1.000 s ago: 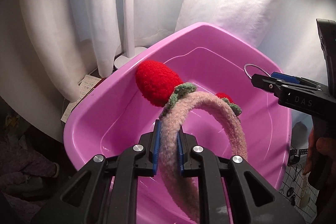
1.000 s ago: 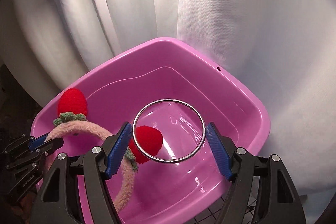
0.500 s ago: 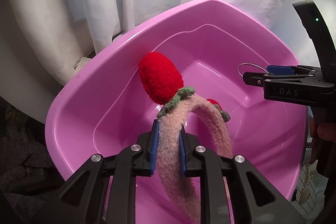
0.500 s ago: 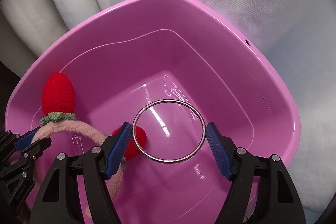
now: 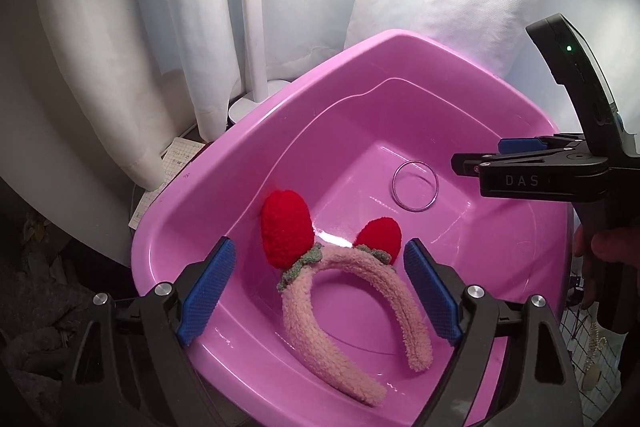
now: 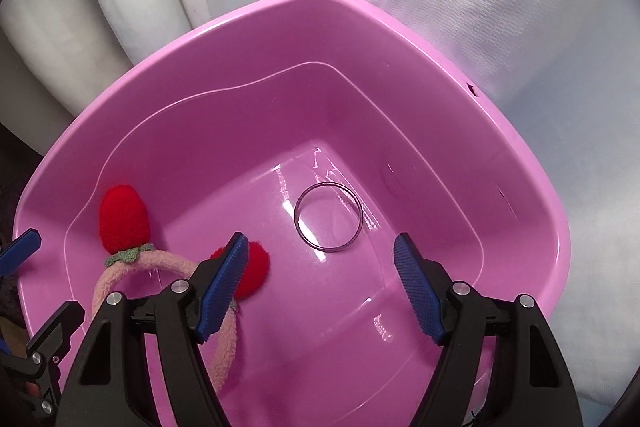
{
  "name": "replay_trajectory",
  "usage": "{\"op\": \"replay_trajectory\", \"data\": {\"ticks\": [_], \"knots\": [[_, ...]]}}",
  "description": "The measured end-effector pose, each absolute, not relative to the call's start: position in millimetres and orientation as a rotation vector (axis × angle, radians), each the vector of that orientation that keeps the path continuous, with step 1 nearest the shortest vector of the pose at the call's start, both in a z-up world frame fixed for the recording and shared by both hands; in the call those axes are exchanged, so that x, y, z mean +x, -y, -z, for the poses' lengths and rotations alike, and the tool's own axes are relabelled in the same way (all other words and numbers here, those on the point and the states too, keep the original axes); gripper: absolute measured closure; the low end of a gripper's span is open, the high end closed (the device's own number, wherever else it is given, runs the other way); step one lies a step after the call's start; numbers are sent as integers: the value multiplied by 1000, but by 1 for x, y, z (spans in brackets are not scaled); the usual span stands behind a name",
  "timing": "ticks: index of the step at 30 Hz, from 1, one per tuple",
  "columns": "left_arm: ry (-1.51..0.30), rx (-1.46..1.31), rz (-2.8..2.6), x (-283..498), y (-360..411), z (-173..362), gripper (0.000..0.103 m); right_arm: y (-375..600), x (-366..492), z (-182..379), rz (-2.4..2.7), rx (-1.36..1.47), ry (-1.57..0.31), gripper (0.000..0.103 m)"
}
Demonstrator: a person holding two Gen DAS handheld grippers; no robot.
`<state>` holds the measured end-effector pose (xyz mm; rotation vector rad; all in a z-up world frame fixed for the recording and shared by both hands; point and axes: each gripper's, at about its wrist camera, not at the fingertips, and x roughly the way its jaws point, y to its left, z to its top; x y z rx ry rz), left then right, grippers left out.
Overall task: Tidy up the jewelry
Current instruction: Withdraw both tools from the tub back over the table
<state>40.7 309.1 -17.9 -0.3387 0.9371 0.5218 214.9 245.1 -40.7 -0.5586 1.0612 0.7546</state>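
Both items are lying inside the pink tub point(image 5: 400, 45). The fuzzy pink headband point(image 5: 352, 303), carrying two red strawberry ears point(image 5: 286, 229), is resting on the tub floor at the near-left side, its open ends pointing toward the left wrist camera. The thin metal bangle point(image 6: 328, 217) is lying flat on the tub floor toward the middle, well apart from the headband.

The left gripper point(image 5: 318, 293) is hovering above the headband with its fingers spread wide, grasping nothing. The right gripper point(image 6: 320, 289) is likewise standing released over the tub, the bangle lying beyond its blue pads point(image 6: 418, 291).

Risks, as judged from this position: both grippers are sitting low over the tub, so a careless withdrawal could be catching a finger on the rim and shifting or tipping the tub. The left fingers are flanking the headband closely; dragging them back could snag the fleece and pull it out. Further items dropped in could be landing on the bangle and burying it.
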Motion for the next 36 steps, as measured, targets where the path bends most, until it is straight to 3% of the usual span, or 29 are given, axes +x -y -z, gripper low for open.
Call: {"op": "replay_trajectory", "data": {"ticks": [20, 36], "knots": [[-887, -353, -545, 9, -296, -7, 19, -221, 176, 9, -790, -512, -1009, 31], [-844, -320, -525, -38, -237, -30, 18, -144, 114, -11, -788, -446, -945, 31]]}}
